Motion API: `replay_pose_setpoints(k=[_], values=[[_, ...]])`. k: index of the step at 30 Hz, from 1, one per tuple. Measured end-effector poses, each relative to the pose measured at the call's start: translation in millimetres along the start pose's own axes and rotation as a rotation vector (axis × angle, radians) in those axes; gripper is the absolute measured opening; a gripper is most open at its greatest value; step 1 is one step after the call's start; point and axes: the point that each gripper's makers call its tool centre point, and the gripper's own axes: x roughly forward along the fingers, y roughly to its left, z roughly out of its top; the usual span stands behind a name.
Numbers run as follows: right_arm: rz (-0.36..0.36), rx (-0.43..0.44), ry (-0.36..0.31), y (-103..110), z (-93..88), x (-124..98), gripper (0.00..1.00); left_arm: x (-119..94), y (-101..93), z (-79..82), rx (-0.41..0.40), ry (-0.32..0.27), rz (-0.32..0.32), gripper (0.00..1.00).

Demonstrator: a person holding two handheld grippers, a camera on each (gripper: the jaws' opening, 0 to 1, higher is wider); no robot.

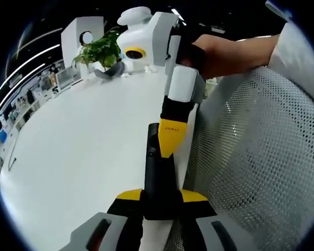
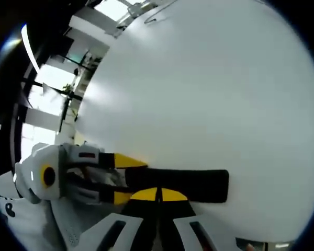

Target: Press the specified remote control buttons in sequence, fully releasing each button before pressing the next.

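Looking along the left gripper, we see its yellow-tipped jaws clamped on the near end of a black remote control, which lies lengthwise over a broad white table. The right gripper comes down from above, held in a person's hand, its yellow tips drawn together and resting on the remote's upper face near the far end; whether they actually press a button we cannot tell, since the tips hide that spot. Beside the remote rises the grey mesh back of a chair. Far across the table stands a green potted plant, with a white box-like unit behind it, and shelves of an open office, blurred by the lens. In the right gripper view, the right gripper has its jaws closed with nothing held, tips against the remote control, while the left gripper clasps the remote's end. White table spreads beyond, bright windows at the edge.
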Motion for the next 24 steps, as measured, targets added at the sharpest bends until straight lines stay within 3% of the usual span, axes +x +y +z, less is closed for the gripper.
replay_pose_setpoints(k=[17, 24], values=[[0.012, -0.013, 0.004, 2.2, 1.9, 8.5, 0.0, 2.6, -0.3, 2.9, 0.007, -0.015, 0.007, 0.25], [0.025, 0.036, -0.002, -0.2, 1.5, 7.7, 0.0, 1.9, 1.7, 1.6, -0.011, -0.008, 0.019, 0.27]])
